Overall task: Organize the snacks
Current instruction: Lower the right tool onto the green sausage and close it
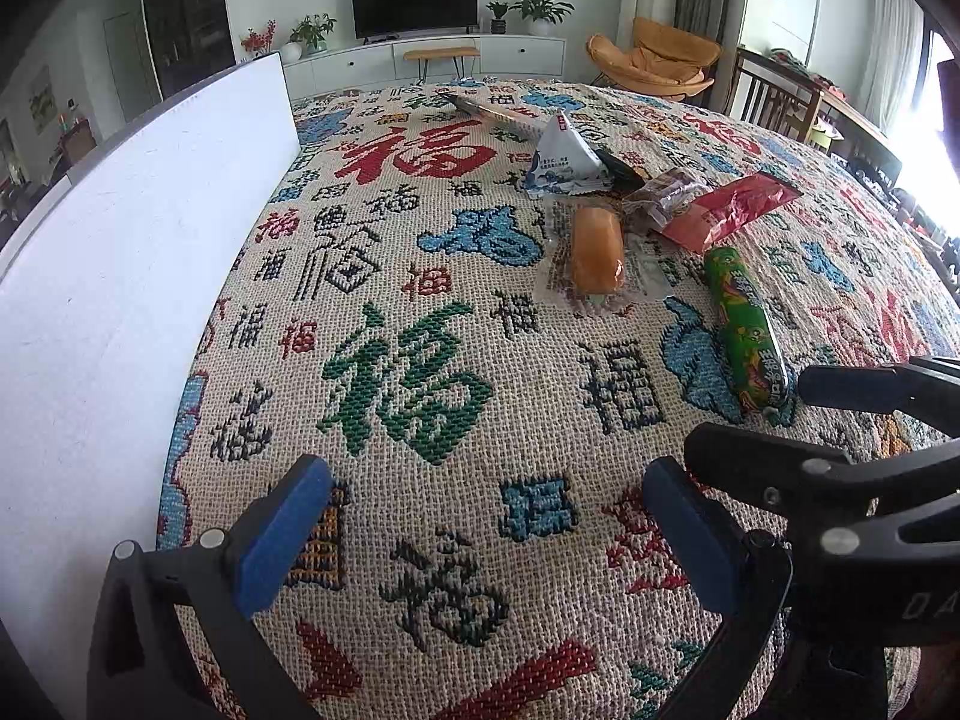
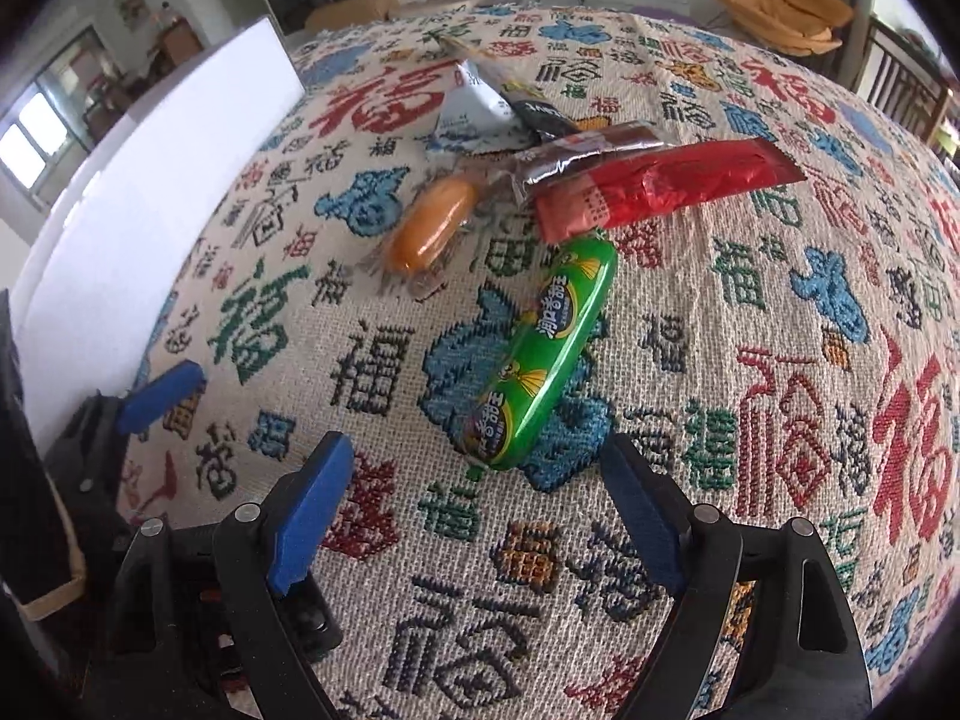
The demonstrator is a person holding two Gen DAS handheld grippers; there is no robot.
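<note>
**Lining up on the green sausage**

I hold my right gripper (image 2: 474, 525) with fingers spread and empty, just short of the green foil-wrapped sausage stick (image 2: 549, 354) lying on the woven patterned cloth (image 2: 750, 420). Its long axis runs diagonally away to my right. My left gripper (image 1: 486, 531) waits wide open near the white box (image 1: 120, 276).

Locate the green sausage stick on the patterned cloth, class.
In the right wrist view the green sausage stick lies just ahead of the open right tool, near the red packet and the orange bun.

"福" woven across tablecloth (image 1: 420, 276)
</note>
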